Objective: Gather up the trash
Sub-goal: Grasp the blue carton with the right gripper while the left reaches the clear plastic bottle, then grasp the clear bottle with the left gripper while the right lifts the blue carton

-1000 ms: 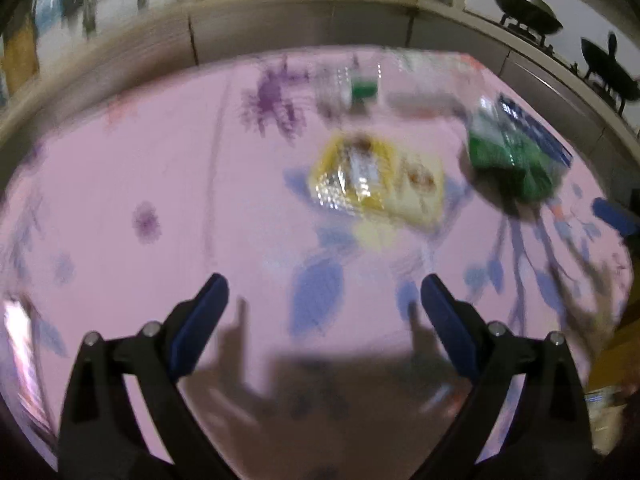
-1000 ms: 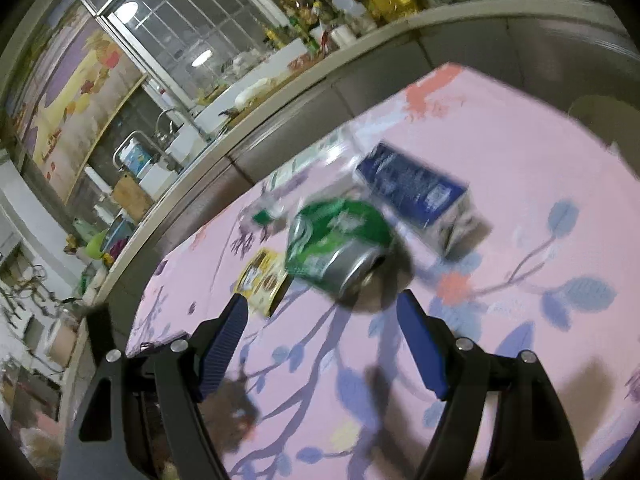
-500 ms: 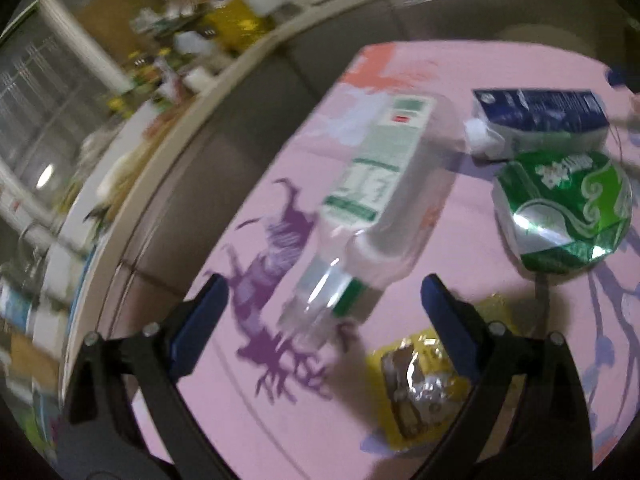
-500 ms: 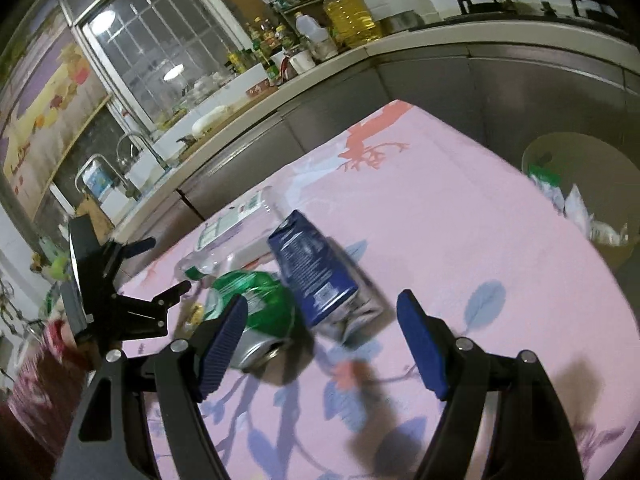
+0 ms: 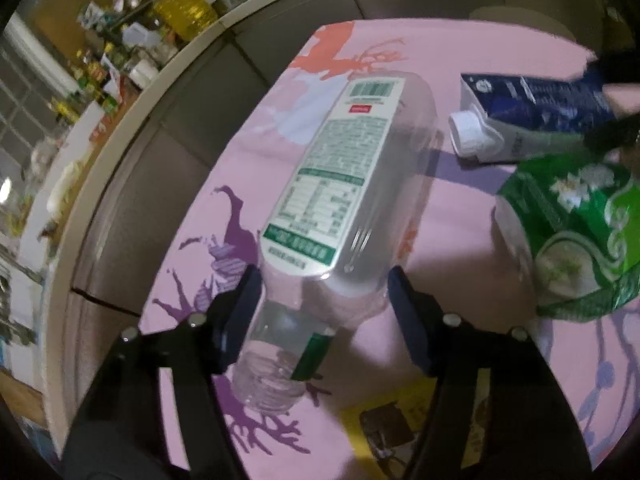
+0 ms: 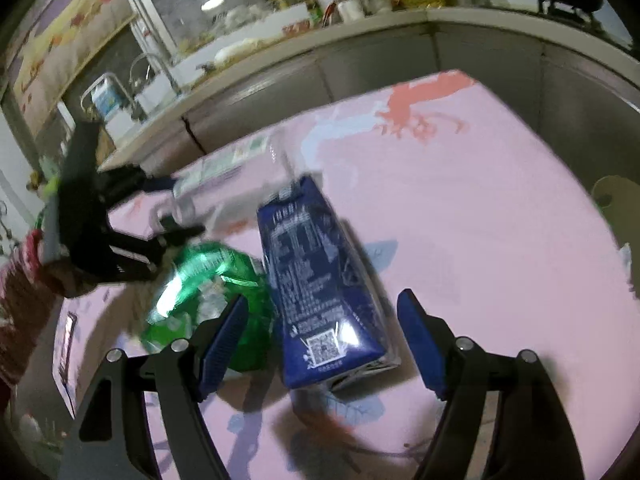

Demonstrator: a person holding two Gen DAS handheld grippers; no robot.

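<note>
A clear plastic bottle (image 5: 352, 196) with a white and green label lies on the pink tablecloth (image 5: 460, 208). My left gripper (image 5: 324, 312) is open, its fingers on either side of the bottle's shoulder near the neck. A dark blue carton (image 6: 320, 288) lies flat on the cloth; my right gripper (image 6: 324, 340) is open with its fingers straddling the carton's near end. A crumpled green bag (image 6: 212, 284) lies left of the carton and also shows in the left wrist view (image 5: 576, 232). A yellow wrapper (image 5: 392, 424) lies under the left gripper.
A kitchen counter (image 6: 360, 28) with bottles and a sink runs behind the table. The table's far edge (image 5: 192, 184) is close to the bottle. A round bin (image 6: 616, 196) stands off the table's right side.
My left gripper has moved forward onto the bottle, which now lies between its fingers. My right gripper has closed in on the blue carton, now between its fingers.
</note>
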